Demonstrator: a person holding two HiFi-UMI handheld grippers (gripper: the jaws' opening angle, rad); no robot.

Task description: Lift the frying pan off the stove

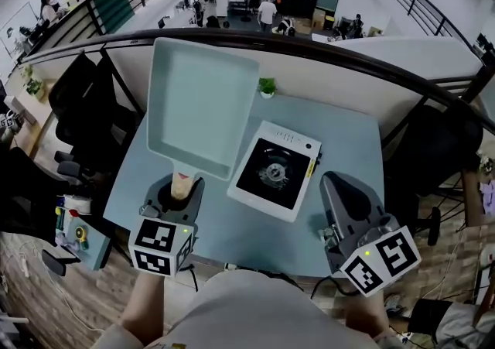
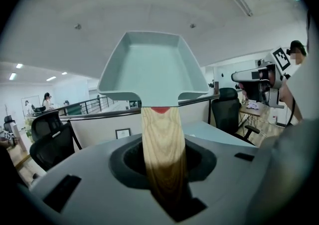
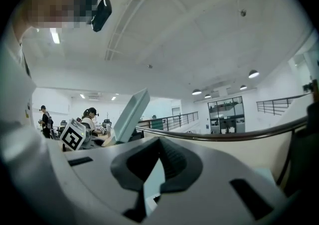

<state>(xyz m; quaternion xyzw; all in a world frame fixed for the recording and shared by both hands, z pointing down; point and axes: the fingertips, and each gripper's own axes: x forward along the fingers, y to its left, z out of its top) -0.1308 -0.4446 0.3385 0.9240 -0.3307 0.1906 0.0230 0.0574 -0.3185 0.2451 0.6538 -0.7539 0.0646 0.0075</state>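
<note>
A square pale green frying pan point(image 1: 203, 104) with a wooden handle point(image 1: 180, 183) hangs in the air, left of and apart from the white stove point(image 1: 274, 170) with its black top. My left gripper point(image 1: 179, 194) is shut on the handle; in the left gripper view the handle point(image 2: 163, 149) runs between the jaws up to the pan point(image 2: 154, 67). My right gripper point(image 1: 331, 183) hovers right of the stove, shut and holding nothing. The right gripper view shows the tilted pan point(image 3: 130, 112) edge-on beyond its own jaws point(image 3: 152, 179).
The stove sits on a pale blue table point(image 1: 348, 131). A small green plant point(image 1: 267, 87) stands at the table's back edge by the partition. Black office chairs stand at the left point(image 1: 77, 107) and right point(image 1: 433, 146). A cable hangs at the table's front edge.
</note>
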